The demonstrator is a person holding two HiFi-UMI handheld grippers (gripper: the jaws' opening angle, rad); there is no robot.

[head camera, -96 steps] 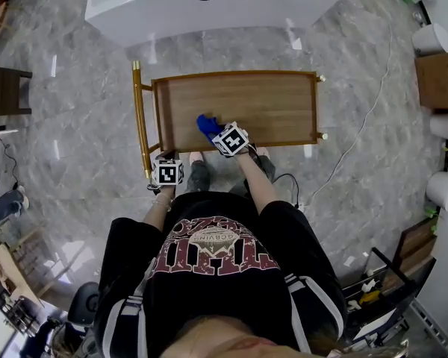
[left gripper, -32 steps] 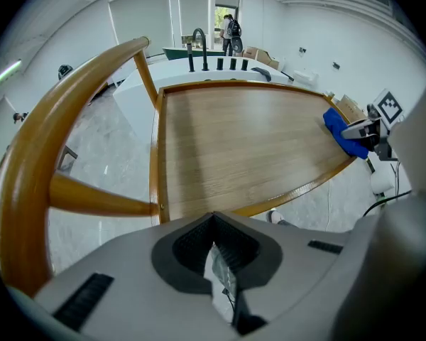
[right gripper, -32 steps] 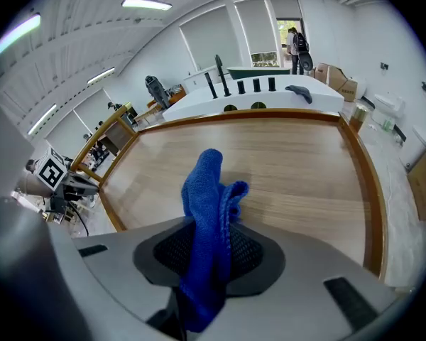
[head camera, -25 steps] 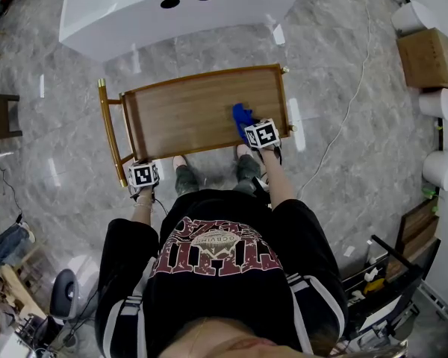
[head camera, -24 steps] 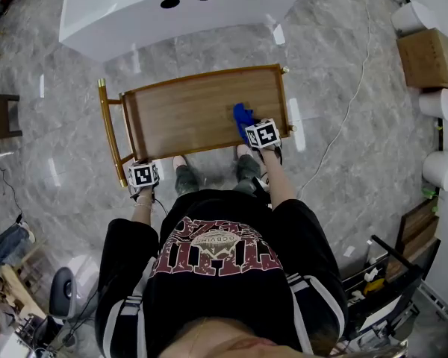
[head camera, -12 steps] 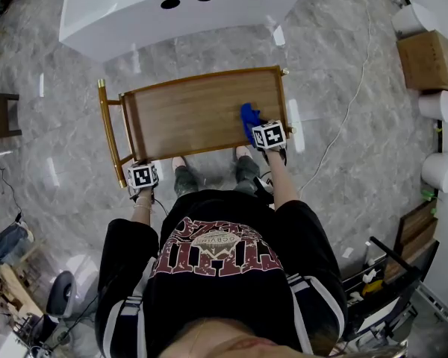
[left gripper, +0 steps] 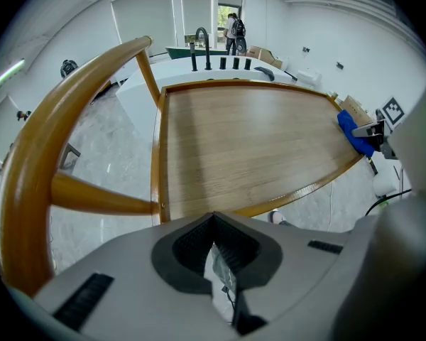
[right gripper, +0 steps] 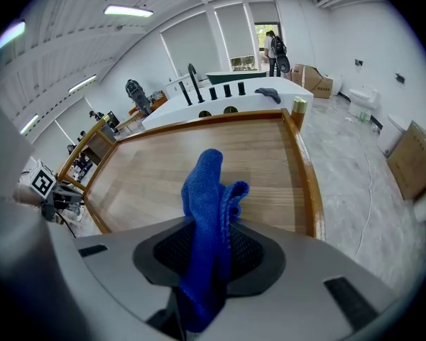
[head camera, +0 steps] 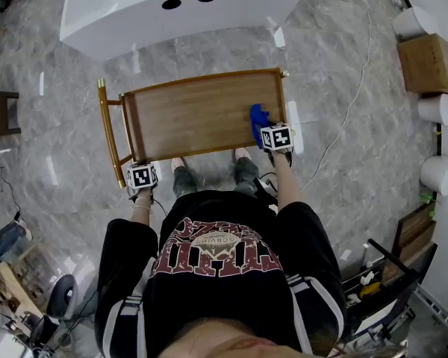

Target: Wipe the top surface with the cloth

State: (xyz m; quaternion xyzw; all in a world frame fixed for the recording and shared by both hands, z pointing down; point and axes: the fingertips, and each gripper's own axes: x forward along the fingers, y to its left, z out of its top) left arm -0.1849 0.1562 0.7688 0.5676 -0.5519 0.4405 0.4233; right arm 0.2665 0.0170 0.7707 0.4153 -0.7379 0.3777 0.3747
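Right gripper (right gripper: 209, 261): jaws pinching the blue cloth (right gripper: 210, 183) | cloth: sticks out ahead of the jaws, over the wooden top surface (head camera: 194, 114), right rail just beside | left gripper (left gripper: 216, 265): jaws pressed together, empty, surface ahead, gold handle (left gripper: 57, 141) to its left

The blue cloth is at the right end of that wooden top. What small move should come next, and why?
Probably a sweep leftward across the wooden top. The right gripper, shut on the blue cloth, sits by the right-hand rail, so nearly all the surface lies to its left.
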